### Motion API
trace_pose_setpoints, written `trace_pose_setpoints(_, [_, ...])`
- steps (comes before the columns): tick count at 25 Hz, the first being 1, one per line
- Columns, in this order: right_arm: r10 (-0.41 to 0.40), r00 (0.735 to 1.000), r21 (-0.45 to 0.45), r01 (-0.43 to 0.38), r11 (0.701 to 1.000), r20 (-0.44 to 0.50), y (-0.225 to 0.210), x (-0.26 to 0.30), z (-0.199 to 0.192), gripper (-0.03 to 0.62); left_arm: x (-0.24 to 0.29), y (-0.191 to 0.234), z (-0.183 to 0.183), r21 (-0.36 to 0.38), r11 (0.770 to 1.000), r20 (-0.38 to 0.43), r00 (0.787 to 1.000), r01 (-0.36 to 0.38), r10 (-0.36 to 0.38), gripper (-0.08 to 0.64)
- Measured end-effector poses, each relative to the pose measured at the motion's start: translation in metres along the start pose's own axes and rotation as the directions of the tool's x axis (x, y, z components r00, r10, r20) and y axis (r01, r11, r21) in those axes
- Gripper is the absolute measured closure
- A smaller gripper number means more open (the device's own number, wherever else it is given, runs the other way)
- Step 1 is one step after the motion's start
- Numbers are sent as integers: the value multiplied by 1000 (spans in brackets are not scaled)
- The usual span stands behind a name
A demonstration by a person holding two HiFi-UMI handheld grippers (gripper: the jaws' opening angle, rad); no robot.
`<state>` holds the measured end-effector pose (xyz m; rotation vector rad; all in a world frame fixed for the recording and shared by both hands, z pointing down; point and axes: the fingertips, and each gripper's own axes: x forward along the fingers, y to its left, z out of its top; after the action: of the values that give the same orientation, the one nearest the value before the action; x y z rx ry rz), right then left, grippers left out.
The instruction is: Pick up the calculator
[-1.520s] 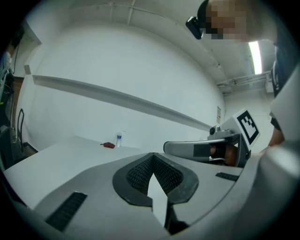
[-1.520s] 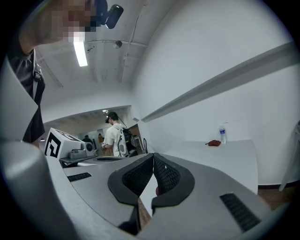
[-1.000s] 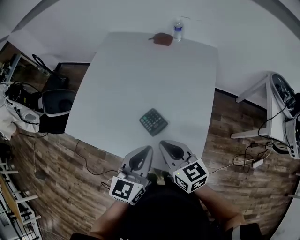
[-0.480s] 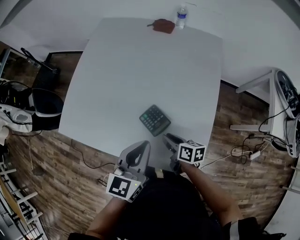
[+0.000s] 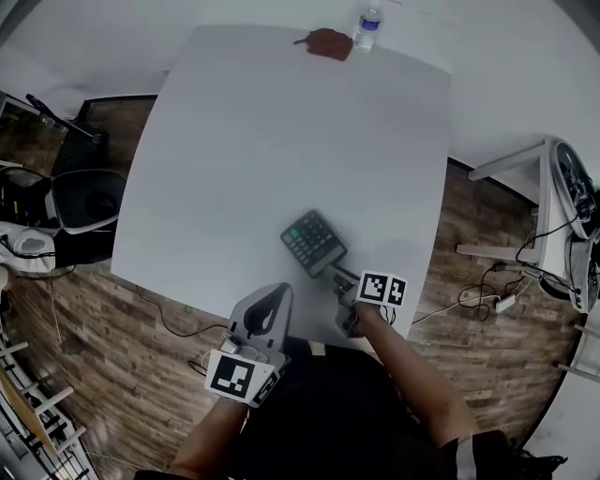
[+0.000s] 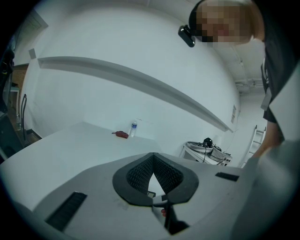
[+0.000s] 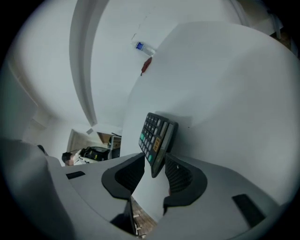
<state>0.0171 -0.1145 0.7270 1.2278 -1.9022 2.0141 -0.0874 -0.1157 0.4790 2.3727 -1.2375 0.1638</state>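
Observation:
The dark calculator point(image 5: 313, 242) with grey and green keys lies flat on the white table point(image 5: 281, 131), near its front edge. My right gripper point(image 5: 336, 276) is rolled on its side just in front of it. In the right gripper view the calculator's point(image 7: 157, 135) near corner stands between the jaws of that gripper point(image 7: 154, 165). The jaws are opening and the pads do not press on it. My left gripper point(image 5: 278, 292) hangs at the table's front edge, left of the calculator. In its own view that gripper point(image 6: 153, 157) has its fingertips together and holds nothing.
A water bottle point(image 5: 367, 26) and a small red-brown object point(image 5: 328, 42) stand at the table's far edge. A black chair point(image 5: 86, 202) is left of the table. To the right, a white side table point(image 5: 525, 173) carries cables. The floor is wood.
My right gripper has rolled onto its side, dropped to the table and reached the calculator's near corner, with its jaws opened. The left gripper has shifted a little left and lower.

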Motion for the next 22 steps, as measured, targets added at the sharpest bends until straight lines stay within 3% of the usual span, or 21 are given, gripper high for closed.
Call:
trace_pose_setpoints(11, [-83,996,145,80,986,14,-13,-1,-4,471,-3,20,-1,-23,1000,-6,1000,-6,6,558])
trace_pose_setpoints(22, [-29,999,252,20,968,32,-23,26,3,457,-8,30,-4,-32,999,-13,1000,-15,15,558])
